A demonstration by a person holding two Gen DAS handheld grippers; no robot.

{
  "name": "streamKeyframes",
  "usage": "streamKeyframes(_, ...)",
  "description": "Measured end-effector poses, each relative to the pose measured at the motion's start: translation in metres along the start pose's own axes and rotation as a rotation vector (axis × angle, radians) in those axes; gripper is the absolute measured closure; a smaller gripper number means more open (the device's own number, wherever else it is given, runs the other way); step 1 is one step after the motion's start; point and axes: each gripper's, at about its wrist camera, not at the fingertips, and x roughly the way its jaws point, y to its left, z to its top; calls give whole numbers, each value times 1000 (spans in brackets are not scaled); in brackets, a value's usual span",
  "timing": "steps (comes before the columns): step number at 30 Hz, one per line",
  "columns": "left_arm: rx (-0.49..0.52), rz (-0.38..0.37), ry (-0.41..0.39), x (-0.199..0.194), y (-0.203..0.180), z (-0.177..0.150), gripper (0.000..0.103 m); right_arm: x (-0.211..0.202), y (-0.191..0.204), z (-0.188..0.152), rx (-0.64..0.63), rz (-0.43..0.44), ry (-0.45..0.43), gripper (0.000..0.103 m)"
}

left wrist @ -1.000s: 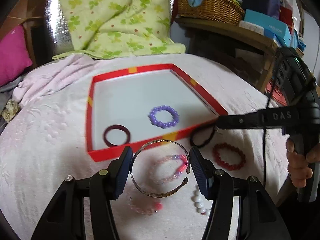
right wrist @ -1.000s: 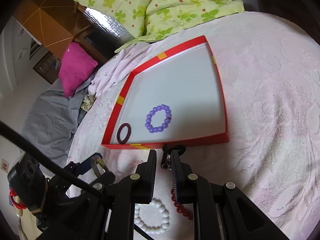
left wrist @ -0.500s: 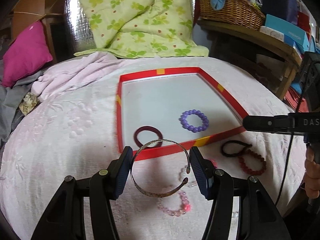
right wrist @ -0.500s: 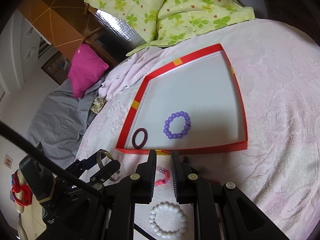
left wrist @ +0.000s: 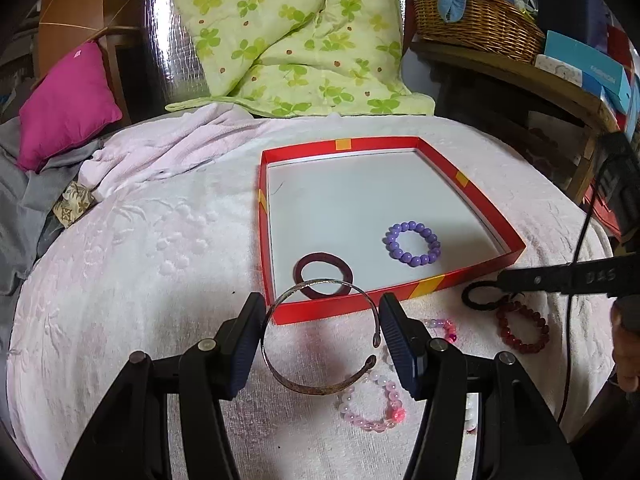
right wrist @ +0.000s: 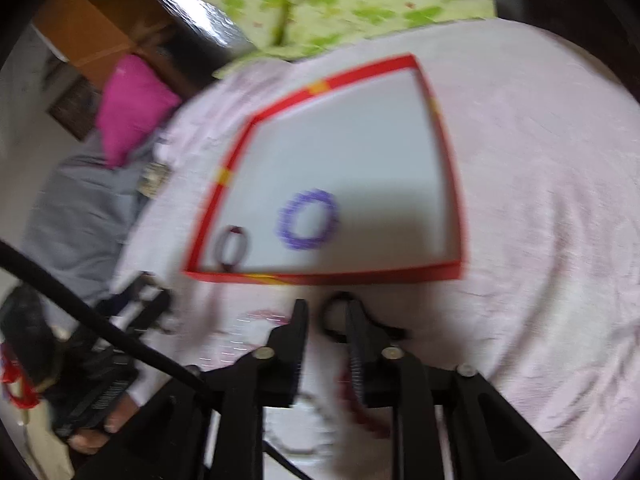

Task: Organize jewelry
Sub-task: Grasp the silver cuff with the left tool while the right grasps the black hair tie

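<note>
The left gripper (left wrist: 322, 330) clamps the metal cuff bangle (left wrist: 320, 336) across its width, held level just short of the near wall of the red tray (left wrist: 400, 300), presumably so it can clear that wall. Inside the tray lie a purple bead bracelet (left wrist: 414, 244) and a dark maroon ring (left wrist: 324, 274). The right gripper (right wrist: 327, 316), slightly parted, straddles the black hair tie (right wrist: 334, 316) on the pink blanket (left wrist: 140, 260); the blurred view does not confirm contact. A red bead bracelet (left wrist: 522, 328) and pink bead bracelet (left wrist: 374, 408) lie outside the tray.
</note>
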Motion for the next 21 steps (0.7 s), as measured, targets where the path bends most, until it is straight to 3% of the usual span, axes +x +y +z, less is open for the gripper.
streamKeyframes(3, -5, -2, 5, 0, 0, 0, 43, 6, -13, 2, 10, -56, 15, 44)
streamKeyframes(7, -6, -4, 12, 2, 0, 0, 43, 16, -18, 4, -13, -87, 36, 44)
streamKeyframes(11, -8, 0, 15, 3, 2, -1, 43, 24, -3, 3, -114, -142, 13, 42)
streamKeyframes(13, -10, 3, 17, 3, 3, -1, 43, 28, 6, -1, -183, -195, 13, 47)
streamKeyframes(15, -14, 6, 18, 3, 4, -1, 43, 29, 15, -7, -268, -267, 13, 79)
streamKeyframes(21, -21, 14, 14, 3, 5, -1, 43, 16, 15, -11, -293, -263, 5, 83)
